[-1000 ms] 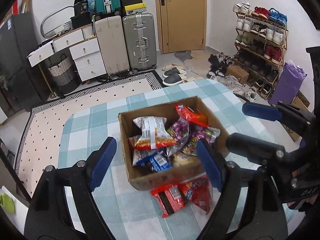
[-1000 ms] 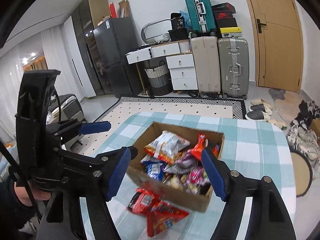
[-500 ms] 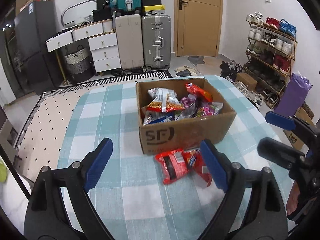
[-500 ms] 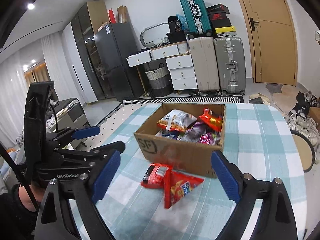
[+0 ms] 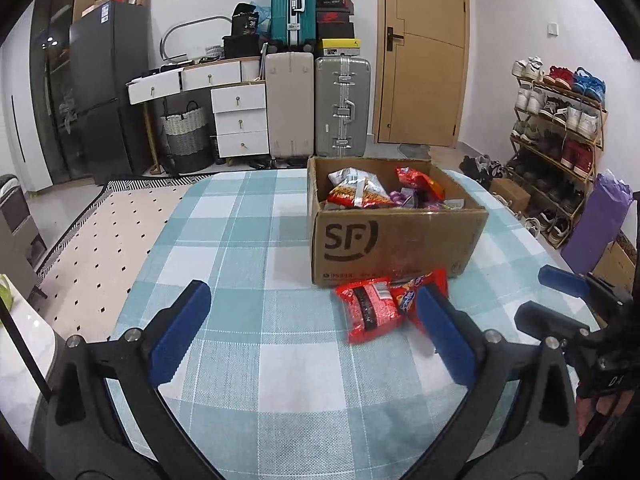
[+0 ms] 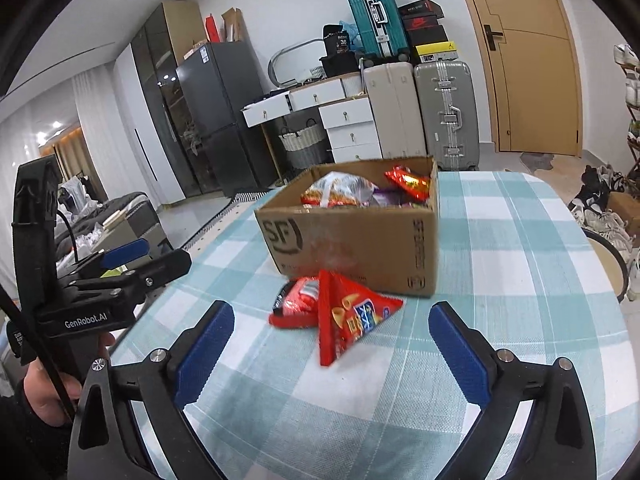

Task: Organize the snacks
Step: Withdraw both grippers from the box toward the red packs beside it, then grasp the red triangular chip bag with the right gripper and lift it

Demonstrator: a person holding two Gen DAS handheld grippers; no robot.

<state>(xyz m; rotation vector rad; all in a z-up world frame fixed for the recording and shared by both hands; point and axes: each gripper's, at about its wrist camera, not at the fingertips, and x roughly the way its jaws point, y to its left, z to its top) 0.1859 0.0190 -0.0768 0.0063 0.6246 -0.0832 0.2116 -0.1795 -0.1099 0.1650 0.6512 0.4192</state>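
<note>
- across the bottom and middle of both views there's the table (image 5: 256, 240) with its teal and white check cloth, biggest thing in shot
- right of centre in the left wrist view, centre in the right wrist view: a cardboard box (image 5: 396, 248) (image 6: 352, 236) with sf printed on the front, sitting on the cloth with a pile of snack bags inside
- lower corners of each frame: the left gripper (image 5: 312, 332) and the right gripper (image 6: 332, 354), jaws have just been opening and now stand wide, nothing pinched between them
- just below the box's front wall: two red snack packs (image 5: 370, 312) (image 6: 340, 312), loose on the cloth, overlapping each other and right up near the box
</note>
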